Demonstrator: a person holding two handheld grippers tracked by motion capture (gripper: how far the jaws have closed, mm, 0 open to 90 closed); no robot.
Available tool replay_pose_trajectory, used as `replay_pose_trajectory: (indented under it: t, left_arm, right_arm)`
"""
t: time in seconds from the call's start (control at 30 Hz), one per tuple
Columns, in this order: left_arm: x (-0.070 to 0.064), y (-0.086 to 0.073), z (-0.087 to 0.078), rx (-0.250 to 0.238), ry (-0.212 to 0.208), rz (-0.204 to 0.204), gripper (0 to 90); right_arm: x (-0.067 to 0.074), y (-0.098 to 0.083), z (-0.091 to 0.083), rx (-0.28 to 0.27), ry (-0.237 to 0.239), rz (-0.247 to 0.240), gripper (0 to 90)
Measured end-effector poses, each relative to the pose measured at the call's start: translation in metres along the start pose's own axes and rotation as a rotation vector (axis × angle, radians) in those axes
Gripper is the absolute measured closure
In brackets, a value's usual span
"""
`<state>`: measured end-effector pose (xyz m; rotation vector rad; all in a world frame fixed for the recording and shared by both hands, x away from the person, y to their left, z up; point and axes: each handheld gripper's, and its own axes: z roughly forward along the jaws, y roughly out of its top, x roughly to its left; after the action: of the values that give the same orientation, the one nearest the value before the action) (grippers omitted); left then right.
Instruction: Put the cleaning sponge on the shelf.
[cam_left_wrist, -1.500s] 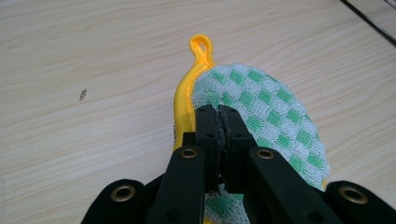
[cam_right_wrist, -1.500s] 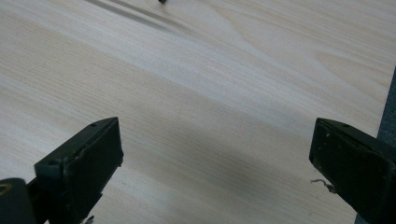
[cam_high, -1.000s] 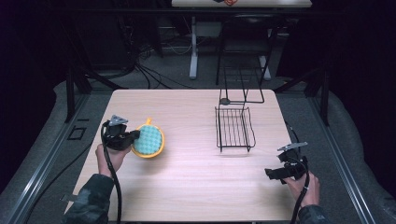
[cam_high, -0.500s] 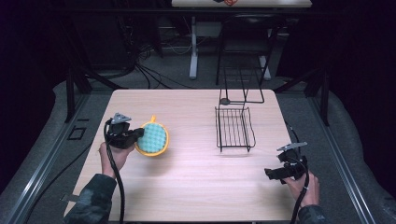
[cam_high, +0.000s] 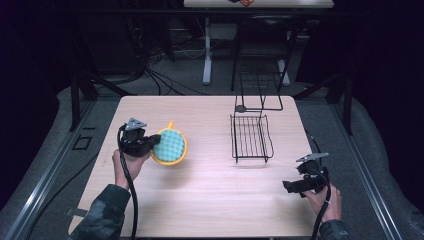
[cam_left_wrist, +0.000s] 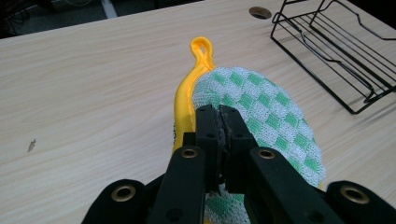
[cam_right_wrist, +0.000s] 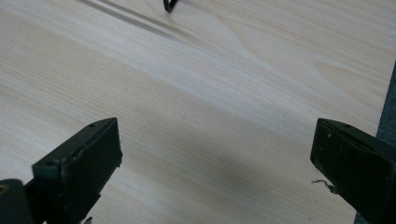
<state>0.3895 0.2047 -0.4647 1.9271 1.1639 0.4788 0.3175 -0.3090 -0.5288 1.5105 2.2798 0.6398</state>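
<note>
While the left tool (cam_left_wrist: 219, 122) is clamped on the green-checked scrubber pad (cam_high: 169, 146), lifted at desk (cam_high: 210, 200) left, carry it level toward the wire rack (cam_high: 251, 137); right tool (cam_high: 295, 186) idle, jaws apart.

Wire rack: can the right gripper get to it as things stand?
Probably yes. The right gripper is open and holds nothing, and bare table lies between it and the wire rack. The pot holder sits far left.

Yellow-rimmed green-checked scrubber (cam_left_wrist: 261, 112), tilted, clamped
</note>
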Motion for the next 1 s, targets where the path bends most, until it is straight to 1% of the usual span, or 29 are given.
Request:
replay_pose_trajectory:
  t: [0.27,0.47,0.63,0.67,0.77,0.8,1.0]
  left_arm:
    - [-0.01,0.01,0.006,-0.004,-0.024,0.015,87.6]
    - [-0.017,0.017,0.009,-0.018,-0.036,0.024,87.6]
    - [-0.023,0.024,0.011,-0.03,-0.049,0.032,87.7]
    - [-0.024,0.025,0.011,-0.027,-0.052,0.04,87.7]
    - [-0.029,0.029,0.013,-0.034,-0.061,0.035,87.7]
    - [-0.03,0.03,0.014,-0.032,-0.063,0.042,87.7]
    - [-0.038,0.038,0.019,-0.038,-0.079,0.054,87.8]
  right_arm:
    - [0.0,0.0,0.0,0.001,0.001,-0.003,1.4]
    - [0.0,0.0,0.0,0.01,0.005,-0.004,1.4]
    - [0.0,0.0,-0.001,0.008,0.006,-0.002,1.4]
    - [0.0,0.0,-0.001,0.008,0.005,-0.002,1.4]
    - [0.0,0.0,-0.001,0.006,0.006,0.0,1.4]
    - [0.0,0.0,-0.001,0.001,0.007,0.0,1.4]
    - [0.0,0.0,-0.001,0.0,0.01,0.0,1.4]
